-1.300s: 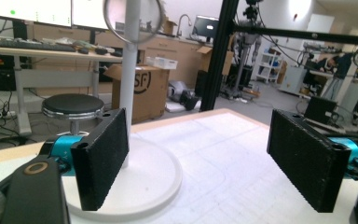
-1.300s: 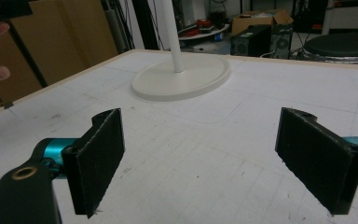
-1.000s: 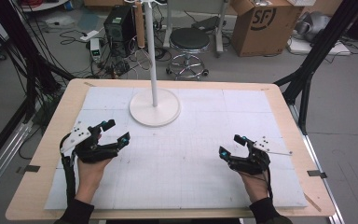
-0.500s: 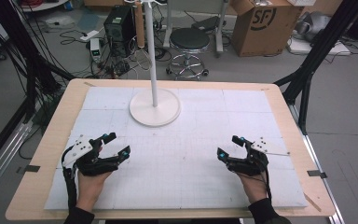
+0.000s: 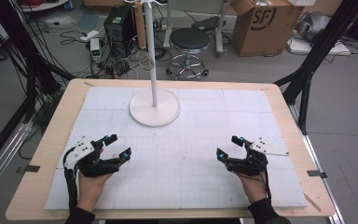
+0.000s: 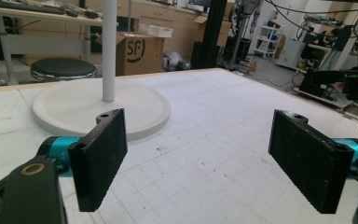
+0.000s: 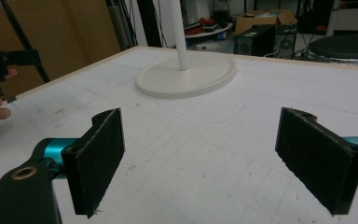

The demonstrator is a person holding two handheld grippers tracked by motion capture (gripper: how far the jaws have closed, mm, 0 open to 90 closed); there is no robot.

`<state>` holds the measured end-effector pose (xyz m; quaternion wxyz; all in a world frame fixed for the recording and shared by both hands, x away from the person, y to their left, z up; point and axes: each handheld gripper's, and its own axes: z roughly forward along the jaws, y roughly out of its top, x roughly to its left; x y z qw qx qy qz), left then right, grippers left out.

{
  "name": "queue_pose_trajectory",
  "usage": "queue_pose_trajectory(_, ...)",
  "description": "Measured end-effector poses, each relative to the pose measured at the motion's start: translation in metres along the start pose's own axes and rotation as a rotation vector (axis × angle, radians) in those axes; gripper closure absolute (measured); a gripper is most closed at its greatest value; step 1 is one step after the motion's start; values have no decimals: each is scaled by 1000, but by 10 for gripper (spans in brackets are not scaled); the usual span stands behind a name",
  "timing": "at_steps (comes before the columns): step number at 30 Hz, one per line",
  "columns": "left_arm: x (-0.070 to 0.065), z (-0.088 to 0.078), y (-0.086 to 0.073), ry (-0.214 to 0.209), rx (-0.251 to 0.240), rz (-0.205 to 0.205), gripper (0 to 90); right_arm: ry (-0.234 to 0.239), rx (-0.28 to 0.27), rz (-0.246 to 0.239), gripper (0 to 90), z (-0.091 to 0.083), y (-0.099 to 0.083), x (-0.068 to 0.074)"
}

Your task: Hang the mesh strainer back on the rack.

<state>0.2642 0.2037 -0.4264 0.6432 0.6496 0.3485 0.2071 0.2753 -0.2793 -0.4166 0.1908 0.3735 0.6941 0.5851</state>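
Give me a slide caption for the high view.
Two open black hand-held grippers, left and right, rest on a white gridded mat near a white round-based pole stand.

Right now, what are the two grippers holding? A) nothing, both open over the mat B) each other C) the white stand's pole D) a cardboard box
A: the left gripper and the right gripper both have their black fingers spread wide with only the white gridded mat between them; the white round-based pole stand sits apart, farther back.
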Motion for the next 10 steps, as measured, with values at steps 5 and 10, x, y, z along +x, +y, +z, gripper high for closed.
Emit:
queue_pose_trajectory(5, -1, 0, 0, 3, -1, 7, 200, 0, 0, 0, 152, 0, 0, 0)
queue_pose_trajectory(10, -1, 0, 1, 6, -8, 11, 197, 1, -2, 0, 152, 0, 0, -1)
